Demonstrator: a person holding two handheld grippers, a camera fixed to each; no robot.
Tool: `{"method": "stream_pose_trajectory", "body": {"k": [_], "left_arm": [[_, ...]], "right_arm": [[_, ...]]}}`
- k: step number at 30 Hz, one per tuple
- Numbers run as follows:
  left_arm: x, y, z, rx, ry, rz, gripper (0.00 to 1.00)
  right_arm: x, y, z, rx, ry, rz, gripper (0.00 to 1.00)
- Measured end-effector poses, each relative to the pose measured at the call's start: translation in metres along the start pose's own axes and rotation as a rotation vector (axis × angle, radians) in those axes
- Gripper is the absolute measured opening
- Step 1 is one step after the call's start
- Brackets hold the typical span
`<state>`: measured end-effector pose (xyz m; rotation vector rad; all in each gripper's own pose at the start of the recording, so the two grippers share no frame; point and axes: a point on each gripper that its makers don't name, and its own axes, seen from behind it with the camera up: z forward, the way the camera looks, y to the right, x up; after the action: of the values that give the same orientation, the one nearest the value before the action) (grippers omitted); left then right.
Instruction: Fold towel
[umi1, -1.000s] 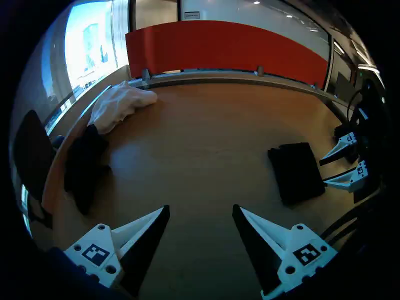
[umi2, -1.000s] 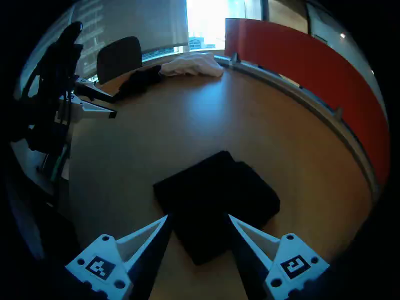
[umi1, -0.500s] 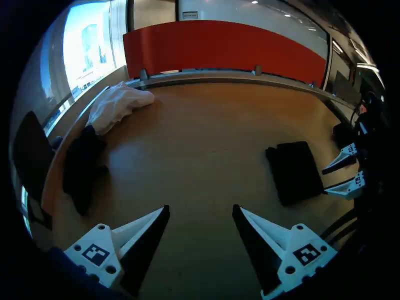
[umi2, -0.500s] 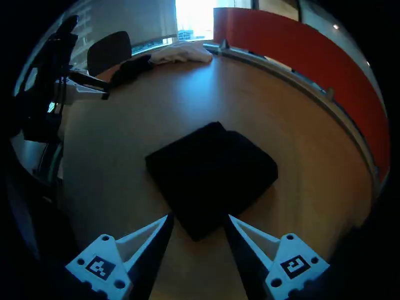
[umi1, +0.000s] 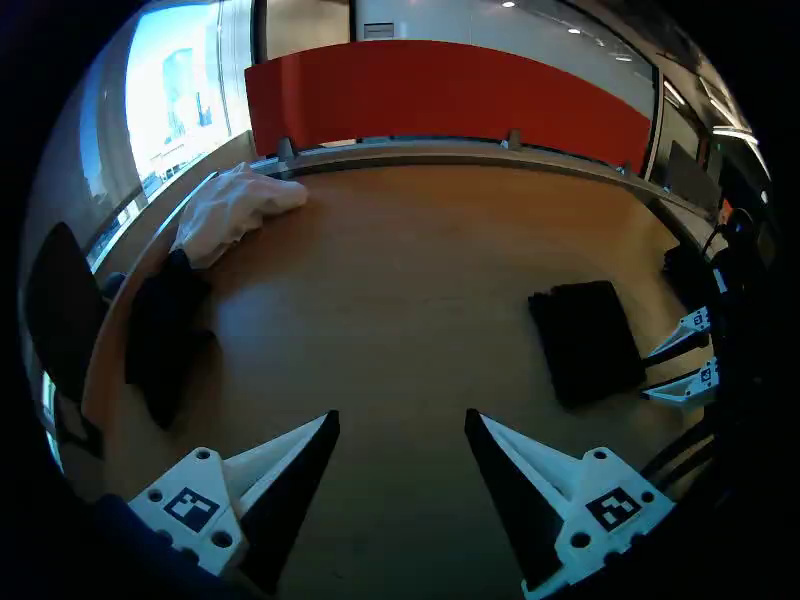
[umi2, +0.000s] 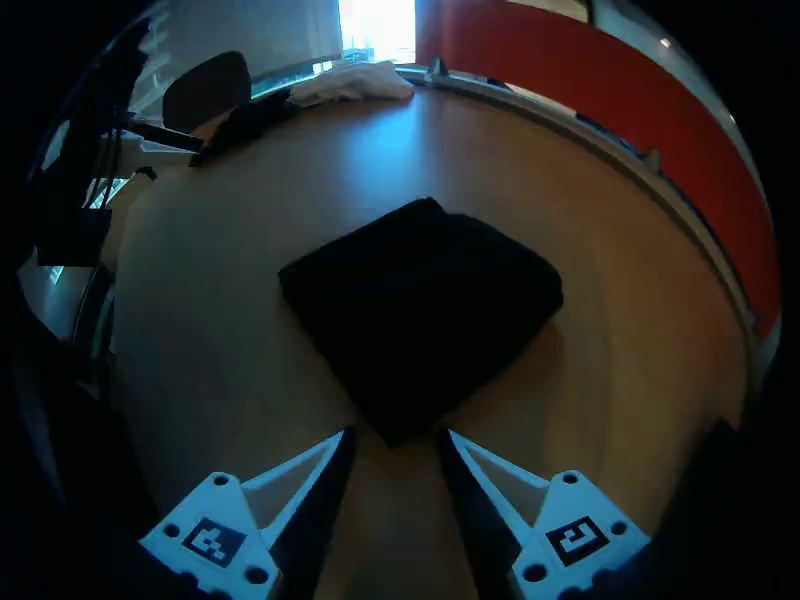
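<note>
Both gape empty — left tongs (umi1: 400, 450), right tongs (umi2: 392, 462). The folded black cloth towel (umi2: 420, 300) lies on the brown wooden counter (umi2: 620, 330), corner between right tips.

Left tool (umi1: 400, 416) and right tool (umi2: 395, 433) stand parted.

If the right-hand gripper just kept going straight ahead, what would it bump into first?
Most likely the folded black towel on the wooden table: its near corner lies just ahead of the right gripper, between the open fingers. Height above the table is unclear.
</note>
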<state>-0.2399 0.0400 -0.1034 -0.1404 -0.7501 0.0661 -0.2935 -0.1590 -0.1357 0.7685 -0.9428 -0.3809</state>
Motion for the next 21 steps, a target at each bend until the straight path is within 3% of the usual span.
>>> {"method": "stream_pose_trajectory", "body": {"k": [12,14,21], "left_arm": [[0.0002,-0.0014,-0.0003,0.001,0.002,-0.002,0.93],[-0.0002,-0.0017,-0.0002,0.002,0.001,-0.003,0.93],[-0.0025,-0.0021,-0.0003,0.002,0.0,-0.003,0.93]], "right_arm": [[0.0001,0.0019,-0.001,-0.01,0.01,0.009,0.11],[0.0006,0.0021,-0.0011,-0.014,0.012,0.01,0.06],[0.0069,0.0032,-0.0052,-0.014,0.03,0.018,0.05]]}}
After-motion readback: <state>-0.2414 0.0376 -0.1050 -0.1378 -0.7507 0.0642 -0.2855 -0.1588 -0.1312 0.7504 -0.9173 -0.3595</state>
